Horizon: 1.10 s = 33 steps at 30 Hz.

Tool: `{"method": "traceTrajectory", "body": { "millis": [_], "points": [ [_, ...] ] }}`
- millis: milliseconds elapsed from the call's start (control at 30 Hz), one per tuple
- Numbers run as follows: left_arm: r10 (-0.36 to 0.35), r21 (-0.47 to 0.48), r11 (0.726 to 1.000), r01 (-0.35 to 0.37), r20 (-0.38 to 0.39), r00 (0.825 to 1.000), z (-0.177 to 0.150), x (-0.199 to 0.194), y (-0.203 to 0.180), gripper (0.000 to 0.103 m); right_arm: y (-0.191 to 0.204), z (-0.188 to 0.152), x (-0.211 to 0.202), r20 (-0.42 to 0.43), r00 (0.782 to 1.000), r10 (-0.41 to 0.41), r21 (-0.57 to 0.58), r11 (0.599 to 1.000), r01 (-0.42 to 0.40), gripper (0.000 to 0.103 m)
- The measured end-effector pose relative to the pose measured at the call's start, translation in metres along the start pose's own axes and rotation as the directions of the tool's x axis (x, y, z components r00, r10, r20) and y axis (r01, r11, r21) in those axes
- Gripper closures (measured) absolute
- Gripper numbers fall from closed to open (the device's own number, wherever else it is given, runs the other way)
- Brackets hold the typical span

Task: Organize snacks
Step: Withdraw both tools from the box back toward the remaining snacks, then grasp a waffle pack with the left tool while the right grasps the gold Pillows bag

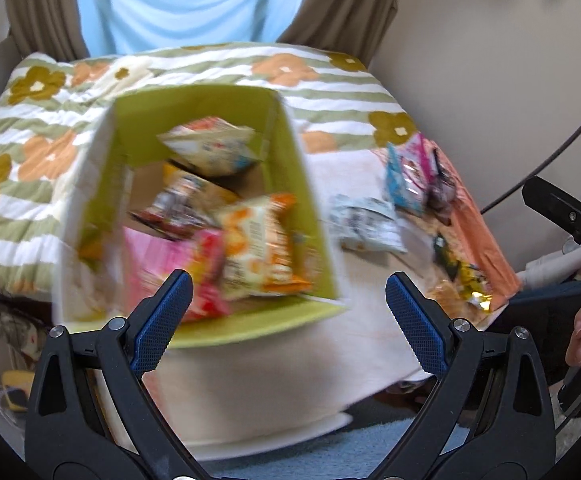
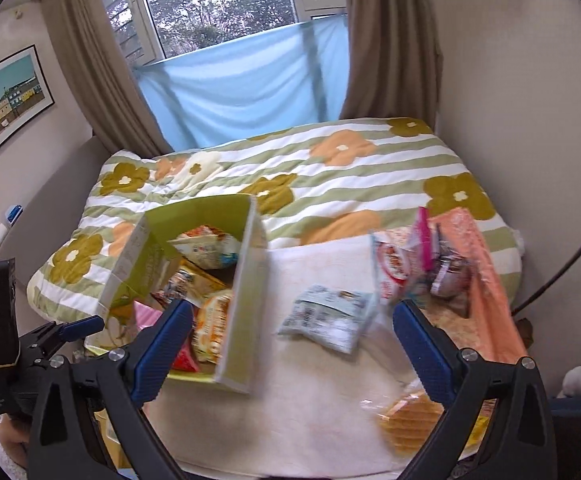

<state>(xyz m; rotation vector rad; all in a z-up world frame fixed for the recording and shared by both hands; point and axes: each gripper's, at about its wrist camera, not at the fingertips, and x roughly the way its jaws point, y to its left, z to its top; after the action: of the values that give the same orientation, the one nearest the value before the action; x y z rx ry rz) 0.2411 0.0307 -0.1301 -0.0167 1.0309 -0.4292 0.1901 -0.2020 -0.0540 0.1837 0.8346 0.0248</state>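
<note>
Bed w/ floral striped quilt [image 2: 330, 176] fills both views; pale towel-like cloth [image 2: 322, 280] spread over its near end.

Green box [image 1: 210, 200] sits on near-left part of cloth, open top. Already holds several packets, incl. orange-and-white bag [image 1: 262, 248], pink pack [image 1: 158, 264], pale bag [image 1: 210, 148] at far side. Blurred, labels unreadable.

Loose snacks to right of box, apart from it: white/grey packet [image 2: 326, 312] closest, then cluster of pink/blue packs [image 2: 418, 256] on orange cloth [image 2: 486, 272], clear bag of round golden biscuits [image 2: 410, 420] at near edge.

Left gripper [image 1: 288, 320]: jaws wide apart, nothing between. Right gripper [image 2: 292, 344]: same, wide, empty.

Judgement: mid-task, next pick likely white/grey packet w/ right gripper. Come down over its short side, pinch edge not middle, avoid crushing. Drop into free far corner of box.
</note>
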Motion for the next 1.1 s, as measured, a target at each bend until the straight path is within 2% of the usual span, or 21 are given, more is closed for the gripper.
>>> {"method": "traceTrajectory", "body": {
  "millis": [200, 267, 500, 633, 1100],
  "points": [
    [-0.010, -0.048, 0.999, 0.006, -0.079, 0.997, -0.024, 0.036, -0.084, 0.006, -0.078, -0.016, -0.023, -0.051, 0.997, -0.054, 0.016, 0.998, 0.055, 0.003],
    [-0.018, -0.066, 0.998, 0.010, -0.114, 0.993, -0.033, 0.052, -0.117, 0.006, -0.105, -0.023, -0.028, -0.078, 0.996, -0.052, 0.011, 0.999, 0.053, 0.003],
    [0.042, -0.100, 0.993, -0.063, -0.198, 0.979, -0.062, 0.105, -0.201, 0.006, -0.182, -0.053, -0.028, -0.156, 0.988, -0.011, -0.023, 1.000, 0.007, 0.003],
    [0.049, -0.143, 0.986, -0.086, -0.243, 0.969, -0.072, 0.137, -0.222, 0.006, -0.205, -0.064, -0.018, -0.195, 0.981, 0.008, -0.038, 0.999, -0.016, 0.003],
    [0.133, -0.136, 0.973, -0.186, -0.329, 0.935, -0.087, 0.221, -0.240, 0.006, -0.233, -0.092, 0.028, -0.275, 0.959, 0.074, -0.034, 0.996, -0.087, 0.010]
  ]
}}
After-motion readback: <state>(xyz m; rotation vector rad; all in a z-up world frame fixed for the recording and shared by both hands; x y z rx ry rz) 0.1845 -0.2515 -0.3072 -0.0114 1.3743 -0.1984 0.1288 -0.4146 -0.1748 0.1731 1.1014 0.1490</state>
